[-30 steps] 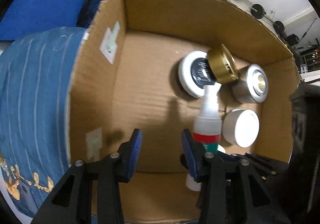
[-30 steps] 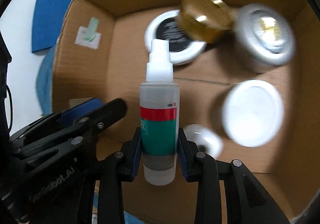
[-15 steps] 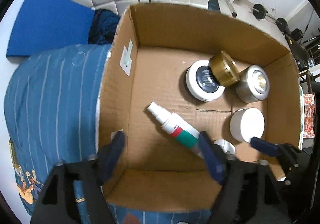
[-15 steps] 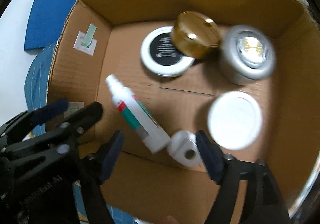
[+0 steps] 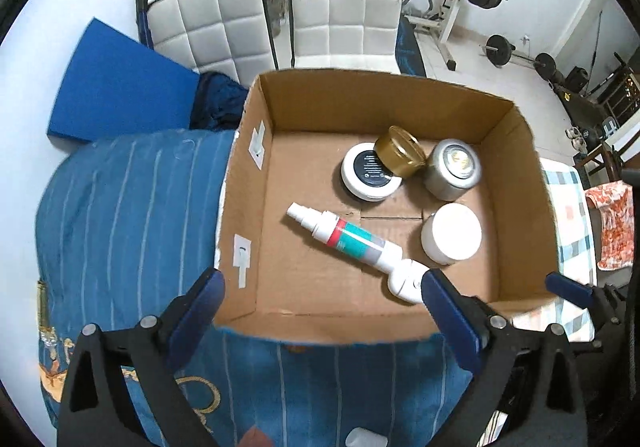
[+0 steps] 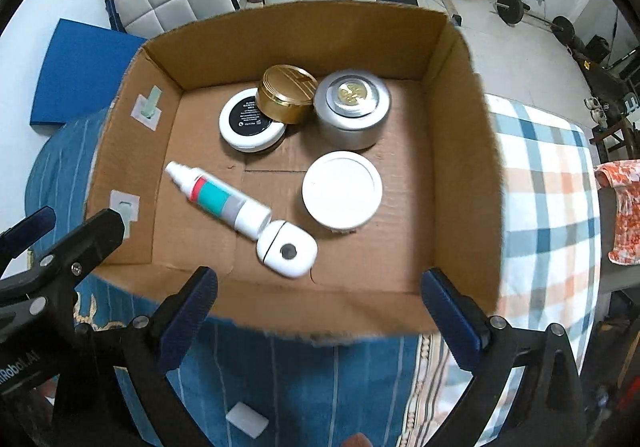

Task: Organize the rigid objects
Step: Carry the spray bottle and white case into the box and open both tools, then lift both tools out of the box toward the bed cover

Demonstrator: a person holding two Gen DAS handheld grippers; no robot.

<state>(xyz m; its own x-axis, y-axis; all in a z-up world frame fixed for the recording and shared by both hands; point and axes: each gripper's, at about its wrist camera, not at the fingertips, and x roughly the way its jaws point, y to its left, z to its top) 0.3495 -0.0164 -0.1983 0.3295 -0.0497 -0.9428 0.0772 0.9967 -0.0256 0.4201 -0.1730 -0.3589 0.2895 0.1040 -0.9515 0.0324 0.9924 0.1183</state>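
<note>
An open cardboard box (image 5: 256,207) (image 6: 460,151) sits on blue cloth. Inside lie a spray bottle (image 5: 344,239) (image 6: 218,200) with a red and green band, a small white case (image 6: 287,253) (image 5: 406,279), a white jar (image 6: 342,189) (image 5: 451,233), a silver tin (image 6: 352,109) (image 5: 454,169), a gold-lidded jar (image 6: 286,93) (image 5: 400,151) and a black-topped white jar (image 6: 248,123) (image 5: 366,175). My left gripper (image 5: 322,311) is open and empty above the box's near wall. My right gripper (image 6: 320,307) is open and empty there too.
Blue striped cloth (image 5: 128,215) covers the surface left of the box. Checked cloth (image 6: 548,199) lies to the right. A small white block (image 6: 246,419) lies on the blue cloth below the right gripper. White chairs (image 5: 344,7) and weights stand behind.
My right gripper opened and let go of the spray bottle, which now lies on the box floor. Both grippers pulled up and back out of the box and opened wide.
</note>
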